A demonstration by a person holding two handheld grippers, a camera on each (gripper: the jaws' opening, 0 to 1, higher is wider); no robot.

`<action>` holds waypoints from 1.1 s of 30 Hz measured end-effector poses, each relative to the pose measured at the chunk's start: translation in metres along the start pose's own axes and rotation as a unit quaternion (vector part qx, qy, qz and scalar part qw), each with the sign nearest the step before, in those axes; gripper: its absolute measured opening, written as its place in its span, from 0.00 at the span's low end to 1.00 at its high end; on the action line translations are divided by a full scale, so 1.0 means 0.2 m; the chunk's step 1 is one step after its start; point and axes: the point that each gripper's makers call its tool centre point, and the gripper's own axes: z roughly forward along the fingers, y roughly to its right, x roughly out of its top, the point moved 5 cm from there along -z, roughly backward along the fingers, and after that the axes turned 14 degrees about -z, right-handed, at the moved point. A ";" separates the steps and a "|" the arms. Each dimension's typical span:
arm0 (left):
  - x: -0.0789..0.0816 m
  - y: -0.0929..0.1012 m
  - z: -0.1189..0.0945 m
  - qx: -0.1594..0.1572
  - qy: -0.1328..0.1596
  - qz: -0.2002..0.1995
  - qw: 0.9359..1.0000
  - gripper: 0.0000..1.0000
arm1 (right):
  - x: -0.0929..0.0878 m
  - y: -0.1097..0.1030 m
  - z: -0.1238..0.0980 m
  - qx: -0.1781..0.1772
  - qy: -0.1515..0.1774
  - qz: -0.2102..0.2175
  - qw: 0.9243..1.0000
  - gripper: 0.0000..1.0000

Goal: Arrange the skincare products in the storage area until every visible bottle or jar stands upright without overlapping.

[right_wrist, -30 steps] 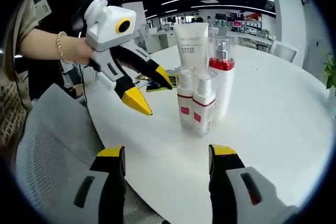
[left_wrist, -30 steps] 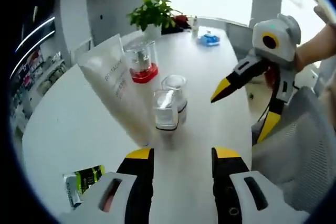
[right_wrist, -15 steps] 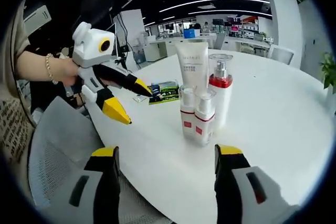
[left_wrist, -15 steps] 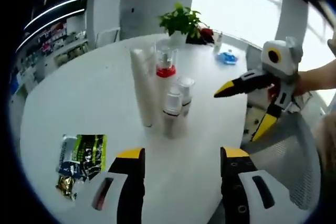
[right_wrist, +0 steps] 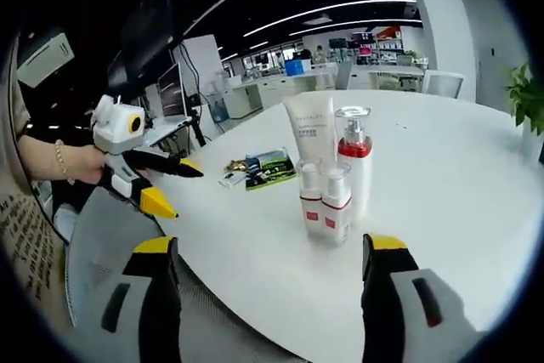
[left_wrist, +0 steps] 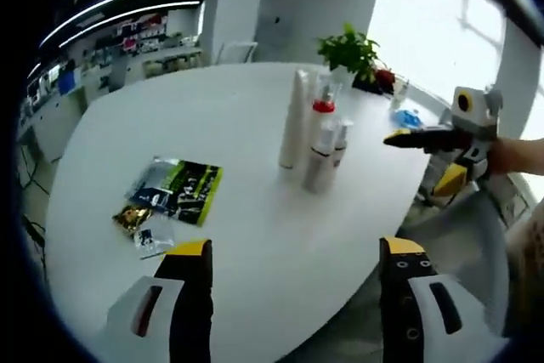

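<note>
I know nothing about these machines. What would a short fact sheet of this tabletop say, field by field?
surface: round white table
products: white tube, pump bottle with red collar, two small spray bottles, all upright in one tight cluster
beside them: green packet lying flat with small wrappers
background: potted plant at the table's far edge
left gripper: open, holding nothing, off the table's edge
right gripper: open, holding nothing
chair: grey mesh seat by the table

Quick count on the white table (right_wrist: pixel 476 210): 1 white tube (right_wrist: pixel 310 129), 1 tall pump bottle with a red collar (right_wrist: pixel 355 163), 2 small spray bottles with red labels (right_wrist: pixel 325 203), all upright, plus a little pile of snack packets (left_wrist: pixel 174 193) and 1 potted plant (left_wrist: pixel 348 50).
</note>
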 end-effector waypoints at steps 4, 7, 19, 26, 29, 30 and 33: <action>-0.01 -0.04 -0.09 0.020 0.024 -0.036 0.999 0.90 | 0.01 -0.03 0.00 -0.005 0.001 0.001 1.000 0.93; -0.01 -0.10 -0.14 0.042 0.046 -0.047 0.997 0.97 | 0.01 -0.04 0.00 -0.018 0.001 0.000 1.000 0.99; -0.08 -0.19 -0.31 0.050 0.045 -0.055 0.996 0.97 | 0.04 -0.08 0.01 -0.041 0.002 0.008 0.999 1.00; -0.11 -0.20 -0.32 0.041 0.041 -0.051 0.997 0.97 | 0.06 -0.15 0.06 -0.035 -0.014 0.008 0.999 0.99; -0.09 -0.19 -0.32 0.033 0.052 -0.046 0.997 0.97 | 0.07 -0.19 0.09 -0.022 -0.022 0.000 1.000 0.98; -0.09 -0.19 -0.32 0.032 0.053 -0.045 0.997 0.97 | 0.08 -0.20 0.11 -0.016 -0.025 -0.001 1.000 0.98; -0.09 -0.19 -0.34 0.029 0.064 -0.047 0.996 0.97 | 0.10 -0.24 0.16 -0.004 -0.031 -0.007 0.999 0.98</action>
